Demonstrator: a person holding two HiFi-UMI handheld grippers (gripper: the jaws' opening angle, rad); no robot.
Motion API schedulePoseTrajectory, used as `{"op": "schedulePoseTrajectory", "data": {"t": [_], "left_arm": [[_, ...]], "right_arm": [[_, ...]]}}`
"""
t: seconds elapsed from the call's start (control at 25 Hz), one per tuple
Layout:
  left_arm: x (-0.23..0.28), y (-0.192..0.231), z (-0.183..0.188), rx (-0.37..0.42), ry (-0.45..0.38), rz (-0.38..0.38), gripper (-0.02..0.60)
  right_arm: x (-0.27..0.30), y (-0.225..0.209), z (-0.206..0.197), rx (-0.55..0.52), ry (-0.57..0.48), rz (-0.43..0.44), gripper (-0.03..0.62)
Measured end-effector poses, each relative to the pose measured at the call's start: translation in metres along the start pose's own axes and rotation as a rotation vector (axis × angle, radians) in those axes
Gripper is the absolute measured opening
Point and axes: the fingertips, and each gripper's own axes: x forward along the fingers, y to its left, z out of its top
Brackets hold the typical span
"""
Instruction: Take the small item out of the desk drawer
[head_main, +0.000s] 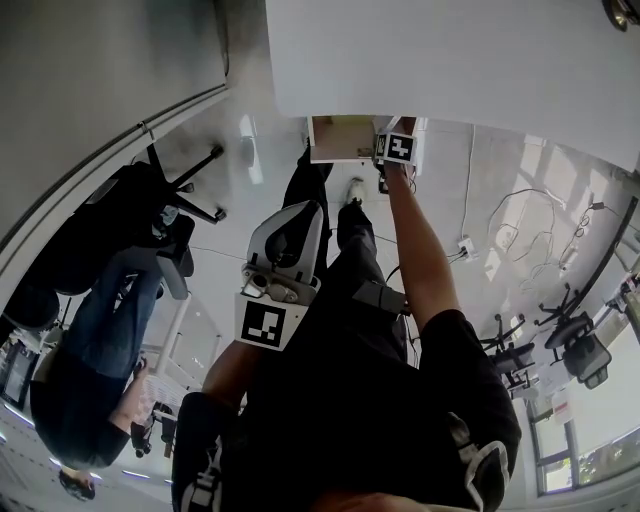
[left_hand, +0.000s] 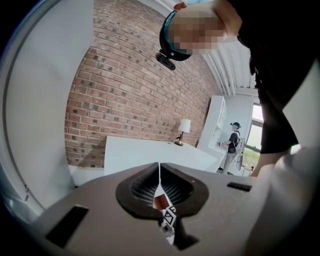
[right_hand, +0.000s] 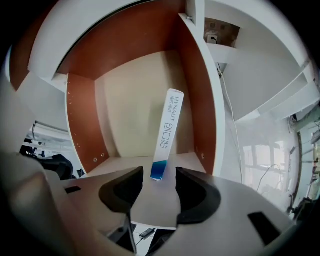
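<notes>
Right claw (right_hand: 159, 184): jaws apart, poised over open drawer (right_hand: 125, 107).
Slim white-blue box (right_hand: 167, 132): lying in drawer, ungripped.
Left claw (left_hand: 159, 172): jaws together, empty.

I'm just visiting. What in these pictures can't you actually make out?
- Right gripper view: the print on the white-and-blue box in the drawer is too small to read reliably.
- Head view: that box is hidden beneath the right hand-held gripper.
- Left gripper view: the distant person and the lamp are too small for detail.
</notes>
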Motion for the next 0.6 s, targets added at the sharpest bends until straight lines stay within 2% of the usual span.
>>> {"op": "schedulePoseTrajectory", "data": {"t": [0.32,0.36,0.48,0.6], "left_arm": [[0.006,0.012,-0.002,-0.024,0.002,0.030,0.014],[0.004,0.012,-0.004,-0.025,0.004,0.030,0.014],[-0.001,0.016,-0.009,-0.030,0.011,0.031,0.014],[-0.004,0.016,-0.010,-0.035,0.017,0.032,0.014]], "right_arm": [[0.009,-0.003,0.000,0.010,0.078,-0.015,0.236],[0.010,-0.004,0.000,0.007,0.091,-0.025,0.229],[0.013,-0.004,0.001,0.007,0.120,-0.049,0.144],[0.012,-0.003,0.003,0.019,0.130,-0.050,0.121]]}}
